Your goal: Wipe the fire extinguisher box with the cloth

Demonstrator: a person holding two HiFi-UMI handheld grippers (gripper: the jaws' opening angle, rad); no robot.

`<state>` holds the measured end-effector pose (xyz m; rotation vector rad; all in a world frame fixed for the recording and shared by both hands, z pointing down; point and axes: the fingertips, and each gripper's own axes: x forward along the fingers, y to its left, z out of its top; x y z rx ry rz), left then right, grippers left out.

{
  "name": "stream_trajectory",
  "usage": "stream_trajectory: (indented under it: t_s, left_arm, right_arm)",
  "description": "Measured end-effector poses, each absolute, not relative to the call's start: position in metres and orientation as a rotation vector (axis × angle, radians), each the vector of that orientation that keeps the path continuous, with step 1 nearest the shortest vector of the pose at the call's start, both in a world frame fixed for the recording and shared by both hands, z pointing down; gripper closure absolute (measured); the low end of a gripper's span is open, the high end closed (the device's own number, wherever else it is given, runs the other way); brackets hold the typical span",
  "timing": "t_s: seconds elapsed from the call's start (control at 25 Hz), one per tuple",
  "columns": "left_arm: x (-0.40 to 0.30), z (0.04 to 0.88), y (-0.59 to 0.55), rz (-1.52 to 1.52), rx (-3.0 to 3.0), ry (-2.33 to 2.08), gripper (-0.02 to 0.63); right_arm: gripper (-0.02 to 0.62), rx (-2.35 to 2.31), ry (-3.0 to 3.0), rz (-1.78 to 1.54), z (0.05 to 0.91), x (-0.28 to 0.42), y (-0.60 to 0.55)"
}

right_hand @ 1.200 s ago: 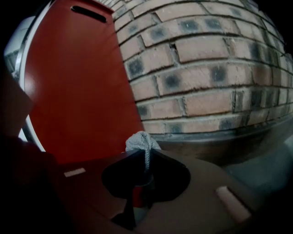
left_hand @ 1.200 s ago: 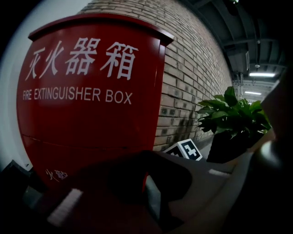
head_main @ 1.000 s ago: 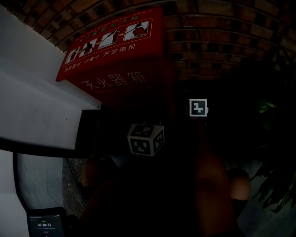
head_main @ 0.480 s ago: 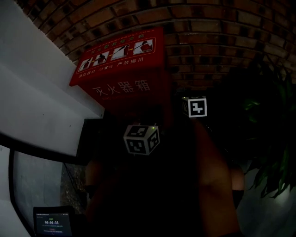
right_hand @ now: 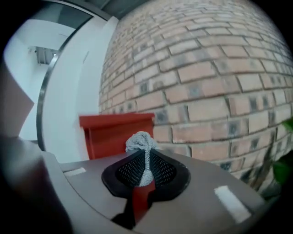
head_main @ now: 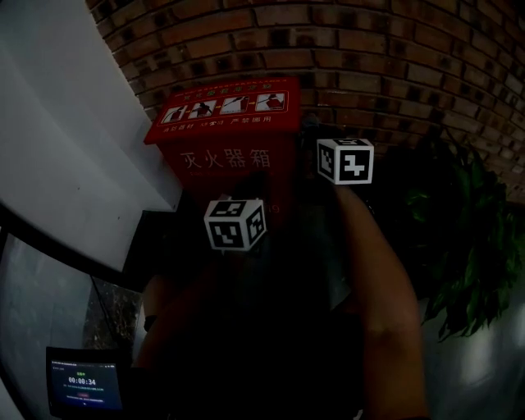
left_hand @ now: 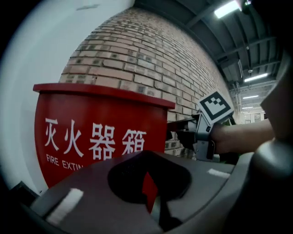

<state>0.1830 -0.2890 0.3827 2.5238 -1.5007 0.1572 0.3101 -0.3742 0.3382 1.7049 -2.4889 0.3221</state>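
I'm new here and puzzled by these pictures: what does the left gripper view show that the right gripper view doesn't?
Only the left gripper view: white lettering on the front of the red box, ceiling lights. Only the right gripper view: a grey cloth pinched in the right gripper, a green leaf. Both: the red box and the brick wall.

Red box [head_main: 220,138] (white lettering [head_main: 223,159]), grey cloth [right_hand: 141,142]

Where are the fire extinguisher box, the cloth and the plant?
fire extinguisher box [left_hand: 100,109]: left gripper view, red front face above the white lettering.
cloth [right_hand: 141,142]: right gripper view, bunched grey tip.
plant [head_main: 459,246]: head view, green leaves at right.
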Motion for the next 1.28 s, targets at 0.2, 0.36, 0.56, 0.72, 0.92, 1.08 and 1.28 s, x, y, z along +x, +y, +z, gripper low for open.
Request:
stream_trajectory:
  t_s: [0.2,0.36,0.56,0.72,0.92,1.08,1.28]
  left_arm:
    - [0.2,0.329,-0.295,0.131,2.586,-1.528,0.604]
    - [0.22,0.312,-0.293,0.156,2.582,-1.519,0.604]
    - [0.235,0.295,-0.287,0.074,2.579,-1.45,0.604]
    - [0.233,0.276,-0.293,0.002,2.611,-1.473,0.604]
    - [0.253,0.317,-0.288,0.087,2.557,-1.376,0.604]
    - [0.258,0.337,-0.297,0.166,2.542,-1.402,0.604]
    - [0.252,0.363,-0.299,0.24,2.504,-1.438,0.604]
  right_arm:
    - [0.548,1.722,-2.503,0.309,0.315,0.305,-0.36]
    - [0.546,1.697,-2.506,0.281,0.318,0.303,-0.348]
    - [0.546,1.725,-2.56,0.37,0.326,0.307,-0.345]
    - [0.546,1.726,-2.526,0.337,0.327,0.299,-0.346]
    - [0.545,1.722,-2.473,0.358,0.347,0.303,-0.343]
    - [0.543,1.697,-2.462,0.376,0.361,0.303,-0.34]
    - [0.543,1.682,-2.471,0.486,0.391,0.31,-0.344]
